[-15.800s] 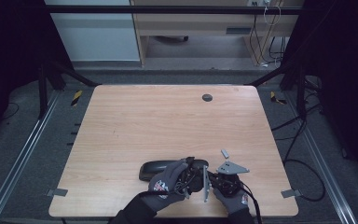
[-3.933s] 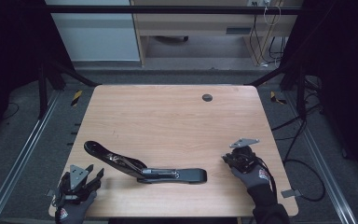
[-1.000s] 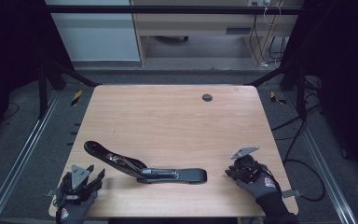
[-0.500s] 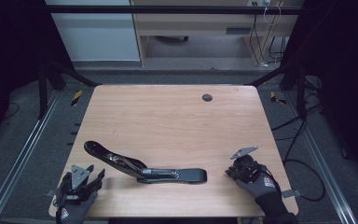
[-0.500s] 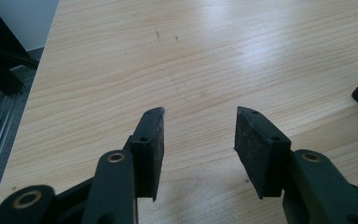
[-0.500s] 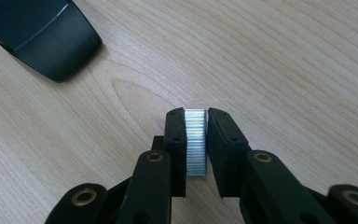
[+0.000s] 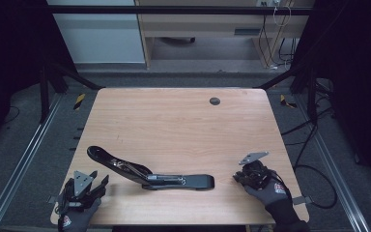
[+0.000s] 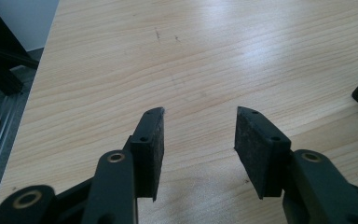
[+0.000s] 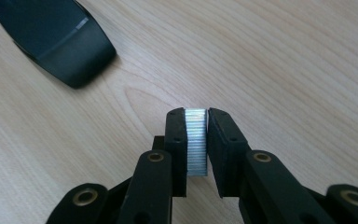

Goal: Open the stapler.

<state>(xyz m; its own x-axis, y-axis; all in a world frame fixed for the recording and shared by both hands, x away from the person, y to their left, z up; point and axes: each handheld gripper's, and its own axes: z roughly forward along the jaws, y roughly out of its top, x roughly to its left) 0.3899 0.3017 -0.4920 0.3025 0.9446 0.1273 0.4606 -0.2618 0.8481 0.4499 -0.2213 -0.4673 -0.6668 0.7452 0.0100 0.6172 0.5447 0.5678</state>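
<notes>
Opened stapler (image 7: 149,173) lying flat near the front edge of the bench (image 7: 174,121), long axis across the bench. The right tool (image 9: 196,116) rests just right of the stapler's base end (the dark rounded tip at upper left in the right gripper view), its jaws having just closed on a silver strip of staples (image 9: 196,140). The left tool (image 8: 199,128), jaws apart and holding nothing, sits beyond the stapler's raised arm end. The right hand (image 7: 265,186) is nearer; the magazine lies to its left
</notes>
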